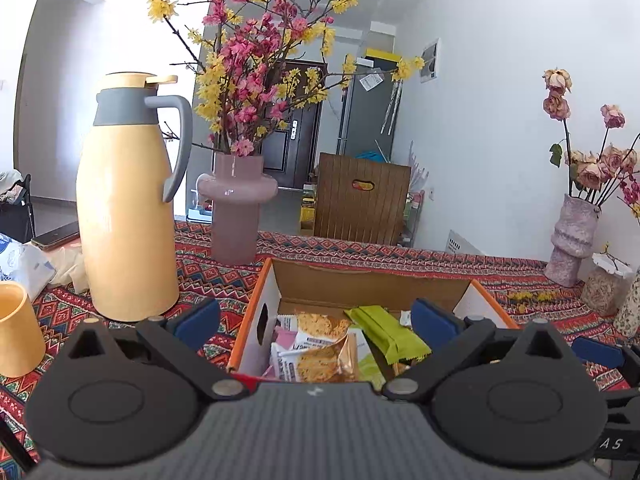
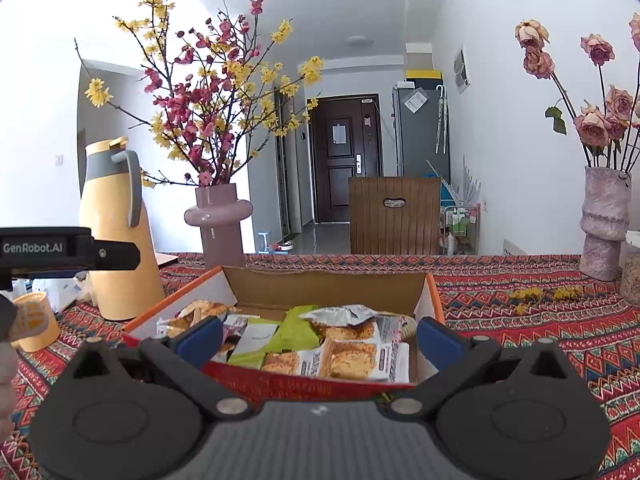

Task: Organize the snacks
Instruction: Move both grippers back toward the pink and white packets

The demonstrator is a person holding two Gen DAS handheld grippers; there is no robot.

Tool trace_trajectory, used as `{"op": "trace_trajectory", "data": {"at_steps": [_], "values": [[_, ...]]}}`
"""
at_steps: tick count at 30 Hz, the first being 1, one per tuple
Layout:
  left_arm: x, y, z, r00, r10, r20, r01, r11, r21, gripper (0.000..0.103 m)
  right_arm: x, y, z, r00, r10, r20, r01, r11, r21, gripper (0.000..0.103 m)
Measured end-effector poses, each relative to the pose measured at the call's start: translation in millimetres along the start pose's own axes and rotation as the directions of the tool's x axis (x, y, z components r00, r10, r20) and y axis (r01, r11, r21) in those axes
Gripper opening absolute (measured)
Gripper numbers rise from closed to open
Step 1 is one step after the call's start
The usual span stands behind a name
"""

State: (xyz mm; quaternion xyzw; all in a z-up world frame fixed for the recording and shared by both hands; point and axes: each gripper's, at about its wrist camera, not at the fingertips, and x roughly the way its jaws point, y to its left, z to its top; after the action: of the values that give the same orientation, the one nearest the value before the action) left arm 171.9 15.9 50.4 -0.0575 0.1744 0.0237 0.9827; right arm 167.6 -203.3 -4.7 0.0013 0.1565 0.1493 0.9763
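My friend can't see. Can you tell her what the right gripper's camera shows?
The open right gripper hangs over a cardboard box full of snack packets on a patterned tablecloth. A yellow jug and a pink vase of flowers stand behind.

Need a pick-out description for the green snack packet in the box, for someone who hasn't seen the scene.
Find the open cardboard box with orange edges on the patterned tablecloth, in front of the mauve vase of blossom branches. Among the snack packets inside, the green packet lies near the middle. It is the only lime-green one; its neighbours are white or clear wrappers showing golden pastries.
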Motion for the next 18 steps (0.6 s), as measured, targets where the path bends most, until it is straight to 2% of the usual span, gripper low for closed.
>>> {"op": "trace_trajectory", "data": {"at_steps": [8,14,18], "values": [[0,17,-37,0.996,0.014,-0.085,-0.009,0.998,0.056,0.103,-10,-12,-33,0.995,-0.040,-0.094,0.043,0.999,0.026,0.103],[15,26,-67,0.988,0.011,-0.156,-0.004,0.999,0.050,0.103,-14,-16,-51,0.987,-0.051,-0.153,0.058,0.997,0.045,0.103],[23,31,-74,0.984,0.020,-0.179,-0.014,0.999,0.036,0.103,-12,-10,-57,0.982,-0.040,-0.184,0.046,0.998,0.030,0.103]]}}
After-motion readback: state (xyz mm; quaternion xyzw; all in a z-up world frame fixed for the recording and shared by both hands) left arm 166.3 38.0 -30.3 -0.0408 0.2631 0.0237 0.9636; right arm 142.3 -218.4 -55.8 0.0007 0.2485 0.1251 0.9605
